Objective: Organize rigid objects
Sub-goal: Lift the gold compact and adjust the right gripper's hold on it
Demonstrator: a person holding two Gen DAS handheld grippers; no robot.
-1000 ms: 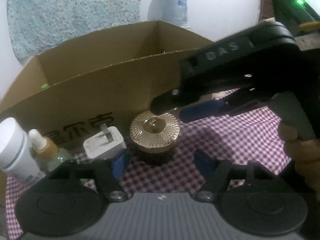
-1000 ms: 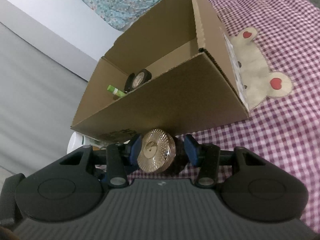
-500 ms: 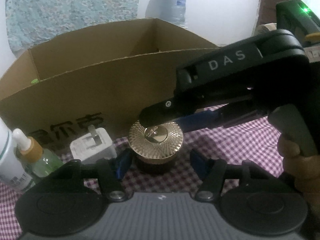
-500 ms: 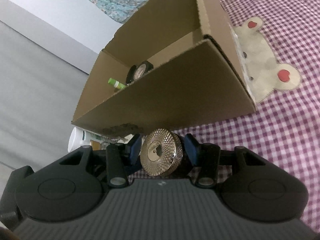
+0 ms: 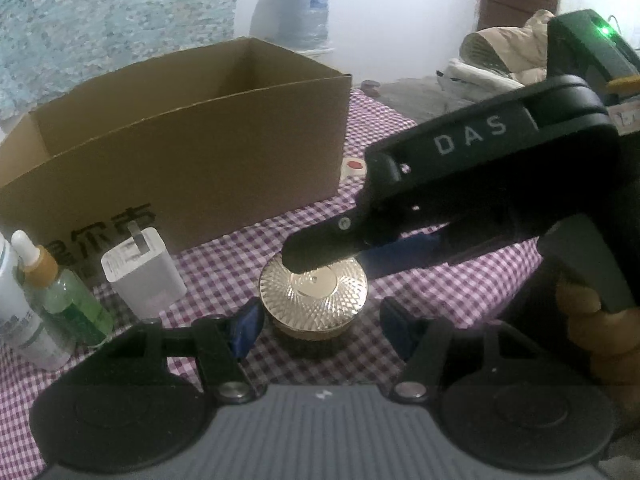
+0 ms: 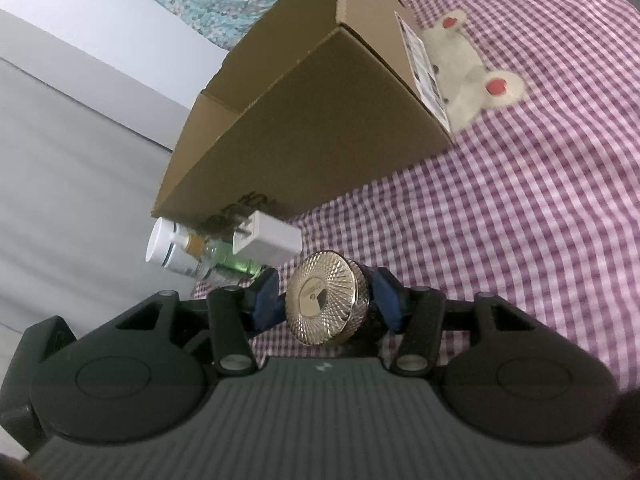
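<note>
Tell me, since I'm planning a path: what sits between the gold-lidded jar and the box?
Nothing: only bare checked cloth separates the jar from the box, seen in the left wrist view. The white charger stands off to the left.

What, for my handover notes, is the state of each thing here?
Gold-lidded jar: upright on the cloth, lid on.
Right gripper: jaws opening, jar between them.
Left gripper: jaws open either side of the jar, not touching.
Cardboard box: top open.
Dropper bottle: upright, capped.
Charger: standing, prongs up.
</note>
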